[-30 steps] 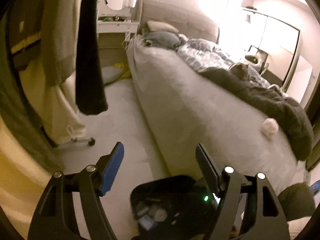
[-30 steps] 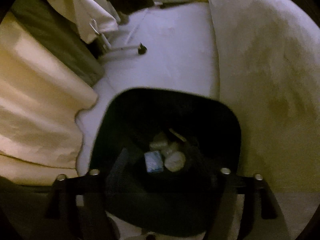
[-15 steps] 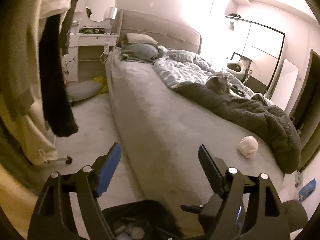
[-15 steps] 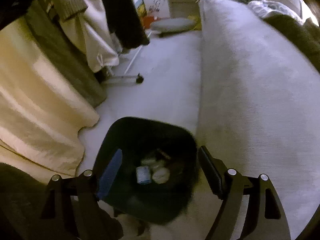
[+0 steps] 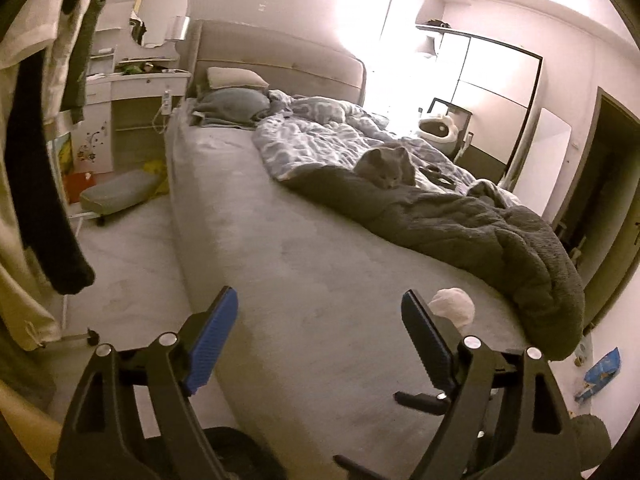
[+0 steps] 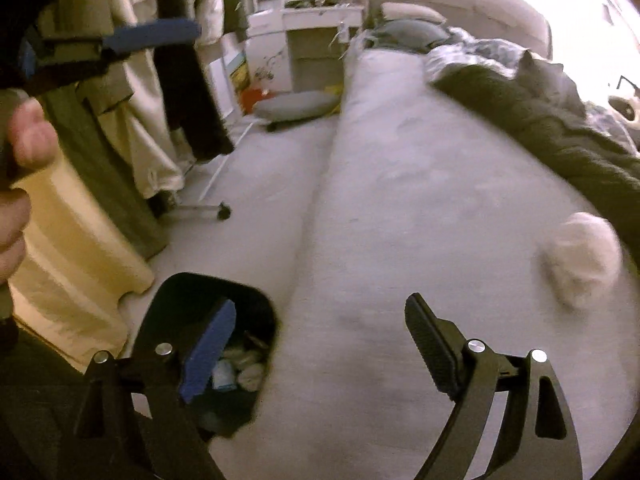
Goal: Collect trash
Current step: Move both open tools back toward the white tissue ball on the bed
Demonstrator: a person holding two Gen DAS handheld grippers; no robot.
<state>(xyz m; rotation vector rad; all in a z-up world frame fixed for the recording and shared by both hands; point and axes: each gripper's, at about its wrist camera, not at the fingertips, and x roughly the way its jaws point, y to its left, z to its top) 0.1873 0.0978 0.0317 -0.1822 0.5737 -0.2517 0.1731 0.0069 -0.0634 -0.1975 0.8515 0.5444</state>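
A crumpled white paper ball lies on the grey bed, just right of my left gripper's right finger. My left gripper hovers over the bed's edge, jaws opening with nothing between them. In the right wrist view the same paper ball sits far right on the bed. My right gripper is also opening and holds nothing. The black trash bin, with several scraps inside, stands on the floor at the bed's side, behind the right gripper's left finger. Its rim barely shows in the left wrist view.
A grey cat rests on a dark blanket across the bed. Hanging clothes on a wheeled rack line the left. A blue wrapper lies on the floor at right. A person's hand holds the left gripper's handle.
Both grippers lifted away from the bin and swung toward the bed. The bin slid to the lower edge of both views, the paper ball drew nearer, and both jaws widened.
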